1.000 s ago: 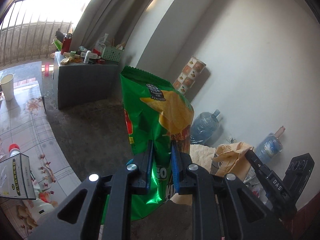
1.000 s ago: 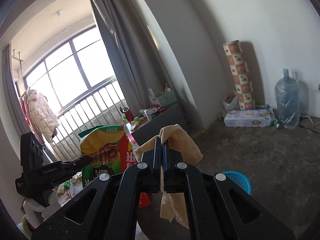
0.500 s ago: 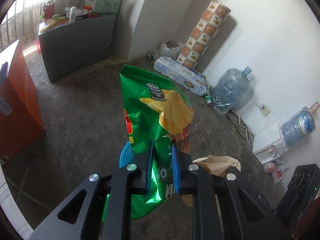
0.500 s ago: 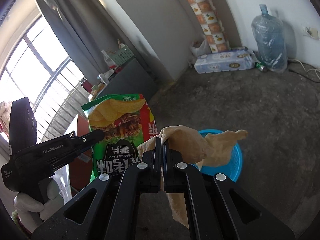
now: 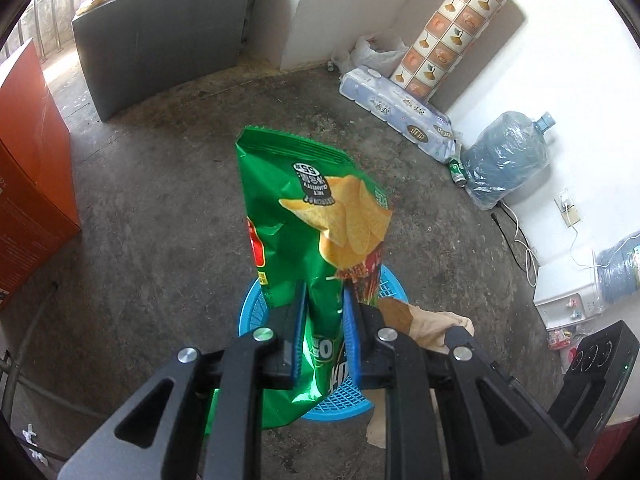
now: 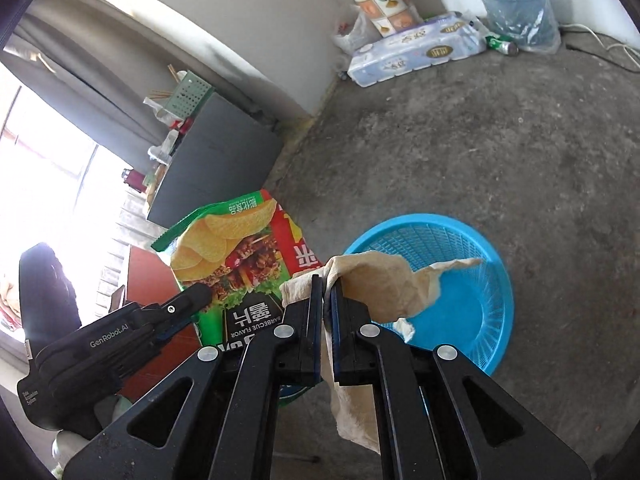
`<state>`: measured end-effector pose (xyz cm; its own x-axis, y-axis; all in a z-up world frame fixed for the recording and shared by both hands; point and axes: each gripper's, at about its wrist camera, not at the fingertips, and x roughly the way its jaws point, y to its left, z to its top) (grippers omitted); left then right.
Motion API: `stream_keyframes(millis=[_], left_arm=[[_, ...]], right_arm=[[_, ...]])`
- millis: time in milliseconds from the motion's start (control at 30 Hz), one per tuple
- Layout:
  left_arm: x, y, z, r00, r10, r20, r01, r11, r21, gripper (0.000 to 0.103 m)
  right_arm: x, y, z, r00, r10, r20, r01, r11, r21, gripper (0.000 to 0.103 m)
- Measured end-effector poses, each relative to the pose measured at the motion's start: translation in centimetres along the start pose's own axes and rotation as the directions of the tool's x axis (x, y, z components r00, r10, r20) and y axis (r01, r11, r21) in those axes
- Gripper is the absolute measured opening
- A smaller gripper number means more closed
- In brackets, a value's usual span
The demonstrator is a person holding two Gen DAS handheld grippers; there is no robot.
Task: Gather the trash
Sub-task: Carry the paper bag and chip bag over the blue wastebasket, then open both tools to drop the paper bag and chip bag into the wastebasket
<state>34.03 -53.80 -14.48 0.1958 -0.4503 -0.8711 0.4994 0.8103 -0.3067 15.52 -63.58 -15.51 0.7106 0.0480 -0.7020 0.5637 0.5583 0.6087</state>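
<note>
below, in the left wrist view, the left gripper (image 5: 324, 312) is clamped on a green chip bag (image 5: 316, 216) at frame centre, above a blue mesh basket (image 5: 256, 312) on the concrete floor (image 5: 160, 208). only this view shows an orange box (image 5: 28, 184) at the left edge. the right wrist view shows the bag's barbecue-flavour face (image 6: 236, 264) at centre left and the basket's open inside (image 6: 460, 304) at centre right. there the right gripper (image 6: 327, 292) has just been easing apart; a tan crumpled paper towel (image 6: 380, 284) sits between its jaws, draped over the basket, grip uncertain.
</note>
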Motion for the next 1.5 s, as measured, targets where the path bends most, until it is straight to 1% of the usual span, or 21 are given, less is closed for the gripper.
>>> stream_keyframes(millis=[67,100,133,167,233,333,500,633,733,833,933,1000,1067,1100,1133,1200,1267,1367,1400,1467,1500], left_arm=[[0.7,-0.2,0.1,1.0,-0.001,0.006,0.001,1.0,-0.007,0.019],[1.0,-0.3,-0.1,1.0,-0.008,0.009,0.008,1.0,-0.01,0.022],[1.3,-0.5,0.0,1.0,-0.016,0.001,0.016,1.0,-0.012,0.027],[1.5,-0.7,0.0,1.0,-0.02,-0.008,0.02,1.0,-0.015,0.034],[1.5,-0.9,0.1,0.999,-0.03,-0.016,0.029,0.999,-0.024,0.044],[0.5,-1.4,0.0,0.998,-0.056,0.01,0.056,0.998,-0.014,0.05],[-1.2,-1.7,0.0,0.996,-0.081,0.025,0.081,0.997,-0.004,0.05],[-3.6,-1.3,0.4,0.995,-0.087,0.038,0.087,0.996,0.001,0.05],[-6.3,-0.7,0.7,0.994,-0.097,0.05,0.096,0.995,0.015,0.05],[-9.3,0.0,1.0,0.994,-0.087,0.06,0.085,0.995,0.044,0.05],[-12.5,1.1,1.1,0.994,-0.086,0.068,0.08,0.993,0.084,0.054],[-14.6,2.0,1.0,0.994,-0.082,0.072,0.074,0.991,0.11,0.056],[-16.6,3.1,0.6,0.994,-0.08,0.07,0.07,0.988,0.135,0.057],[-17.7,3.7,0.3,0.994,-0.079,0.07,0.068,0.987,0.142,0.058],[-18.9,4.4,0.0,0.995,-0.074,0.07,0.064,0.987,0.147,0.058],[-21.0,6.1,-0.8,0.996,-0.065,0.065,0.055,0.987,0.15,0.059],[-23.3,8.1,-1.6,0.996,-0.066,0.059,0.058,0.99,0.132,0.059],[-26.9,11.5,-3.2,0.995,-0.062,0.077,0.054,0.994,0.096,0.059],[-28.1,12.7,-3.8,0.994,-0.055,0.09,0.048,0.995,0.086,0.059],[-30.3,14.8,-4.7,0.993,-0.034,0.117,0.027,0.998,0.064,0.059],[-31.3,15.8,-5.1,0.991,-0.025,0.13,0.019,0.999,0.047,0.059]], right_arm=[[0.9,-0.7,0.2,0.999,-0.034,-0.011,0.034,0.999,0.006,0.016],[1.3,-1.2,0.2,0.998,-0.057,-0.016,0.057,0.998,0.009,0.032],[1.8,-1.7,0.3,0.997,-0.08,-0.019,0.081,0.997,0.017,0.047],[2.1,-2.2,0.3,0.995,-0.096,-0.021,0.096,0.995,0.026,0.05],[2.5,-3.1,0.3,0.992,-0.123,-0.026,0.124,0.991,0.04,0.05],[2.8,-4.2,0.2,0.992,-0.119,-0.033,0.121,0.99,0.069,0.053],[3.2,-4.6,-0.1,0.995,-0.076,-0.058,0.08,0.994,0.08,0.056],[3.8,-4.4,-0.1,0.995,-0.066,-0.072,0.072,0.994,0.086,0.064],[4.8,-4.7,0.2,0.99,-0.107,-0.093,0.115,0.99,0.081,0.073],[6.4,-5.4,0.4,0.975,-0.181,-0.13,0.191,0.979,0.068,0.077],[7.7,-6.4,0.2,0.958,-0.234,-0.163,0.247,0.967,0.061,0.077],[8.2,-7.0,0.2,0.963,-0.208,-0.174,0.225,0.97,0.087,0.077],[8.5,-7.6,0.2,0.975,-0.132,-0.176,0.158,0.977,0.14,0.077],[8.8,-7.9,0.1,0.978,-0.106,-0.181,0.136,0.978,0.161,0.077],[9.2,-8.0,0.1,0.976,-0.104,-0.191,0.136,0.977,0.165,0.077],[10.6,-7.8,-0.2,0.965,-0.14,-0.221,0.172,0.976,0.133,0.076],[12.3,-7.7,-0.6,0.947,-0.191,-0.26,0.222,0.97,0.095,0.055],[14.7,-7.6,-1.2,0.912,-0.276,-0.304,0.299,0.954,0.032,0.037],[15.4,-7.6,-1.3,0.901,-0.308,-0.305,0.327,0.945,0.011,0.035],[16.6,-7.6,-1.5,0.876,-0.383,-0.294,0.388,0.921,-0.042,0.023],[17.2,-7.6,-1.6,0.861,-0.418,-0.29,0.416,0.907,-0.073,0.02]])
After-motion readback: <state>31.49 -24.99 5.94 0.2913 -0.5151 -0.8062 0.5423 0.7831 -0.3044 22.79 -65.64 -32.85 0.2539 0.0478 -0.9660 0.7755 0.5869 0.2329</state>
